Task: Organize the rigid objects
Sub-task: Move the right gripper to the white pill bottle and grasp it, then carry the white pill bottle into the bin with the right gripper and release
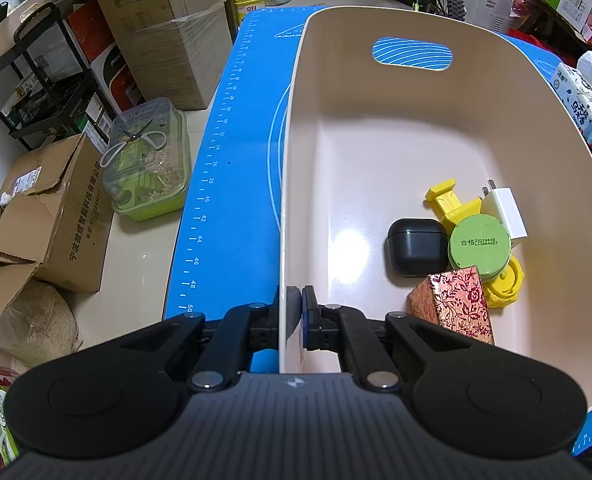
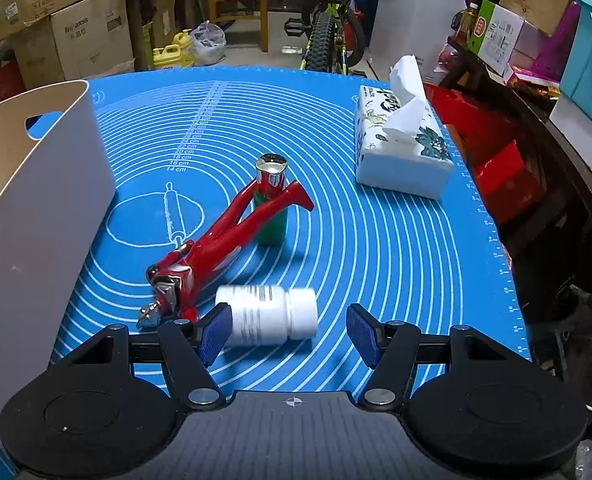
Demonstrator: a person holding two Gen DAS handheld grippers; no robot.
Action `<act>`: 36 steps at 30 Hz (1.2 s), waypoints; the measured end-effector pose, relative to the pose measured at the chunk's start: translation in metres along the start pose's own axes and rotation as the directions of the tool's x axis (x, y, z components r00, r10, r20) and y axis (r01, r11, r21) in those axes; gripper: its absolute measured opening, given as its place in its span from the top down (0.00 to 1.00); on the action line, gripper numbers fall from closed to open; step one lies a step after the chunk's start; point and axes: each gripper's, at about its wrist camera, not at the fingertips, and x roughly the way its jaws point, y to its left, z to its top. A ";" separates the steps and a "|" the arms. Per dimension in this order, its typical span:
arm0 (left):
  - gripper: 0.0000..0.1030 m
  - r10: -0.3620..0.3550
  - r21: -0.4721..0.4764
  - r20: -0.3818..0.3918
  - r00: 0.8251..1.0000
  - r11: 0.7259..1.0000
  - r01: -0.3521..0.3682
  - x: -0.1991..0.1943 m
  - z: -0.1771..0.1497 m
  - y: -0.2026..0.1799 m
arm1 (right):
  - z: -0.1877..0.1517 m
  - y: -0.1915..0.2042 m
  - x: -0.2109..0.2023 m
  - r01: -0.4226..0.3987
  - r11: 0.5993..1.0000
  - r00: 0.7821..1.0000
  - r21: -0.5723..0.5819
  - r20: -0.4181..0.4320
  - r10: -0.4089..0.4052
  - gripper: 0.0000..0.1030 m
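My left gripper [image 1: 297, 312] is shut on the near left wall of a beige plastic bin [image 1: 375, 152]. Inside the bin lie a black earbud case [image 1: 415, 246], a green round tin [image 1: 479, 245], a yellow plastic piece [image 1: 451, 202], a white plug adapter [image 1: 503, 212], a yellow round item [image 1: 503, 286] and a red floral box [image 1: 455, 304]. In the right wrist view my right gripper [image 2: 288, 330] stands open over the blue mat, with a white bottle [image 2: 270, 314] lying on its side between its fingers, near the left pad. A red toy figure [image 2: 216, 248] lies beside it, legs against a green bottle with a silver cap [image 2: 272, 196].
The blue silicone mat [image 2: 375, 240] covers the table. A tissue box [image 2: 399, 152] stands at the back right. The bin's outer wall [image 2: 36, 208] rises on the left. Cardboard boxes [image 1: 52, 220], a clear green container [image 1: 148, 164] and a bicycle [image 2: 327, 36] stand on the floor around.
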 end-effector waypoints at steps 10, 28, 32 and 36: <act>0.92 -0.001 0.001 0.000 1.000 1.000 0.001 0.000 0.000 0.001 | 0.003 -0.001 0.016 -0.053 0.997 0.999 0.047 0.003 0.053 0.31; 0.92 0.000 0.005 -0.002 1.000 1.000 0.000 0.002 0.000 -0.001 | 0.008 0.005 0.032 -0.057 0.998 0.998 0.040 0.029 0.056 0.33; 0.92 0.001 0.006 -0.002 1.000 1.000 -0.001 0.002 0.000 -0.001 | 0.008 0.011 0.024 -0.046 0.999 0.999 0.009 0.025 0.046 0.34; 0.92 0.001 0.005 -0.002 1.000 1.000 -0.001 0.002 0.000 -0.001 | 0.009 0.011 0.011 -0.028 1.000 0.998 0.003 0.050 0.028 0.34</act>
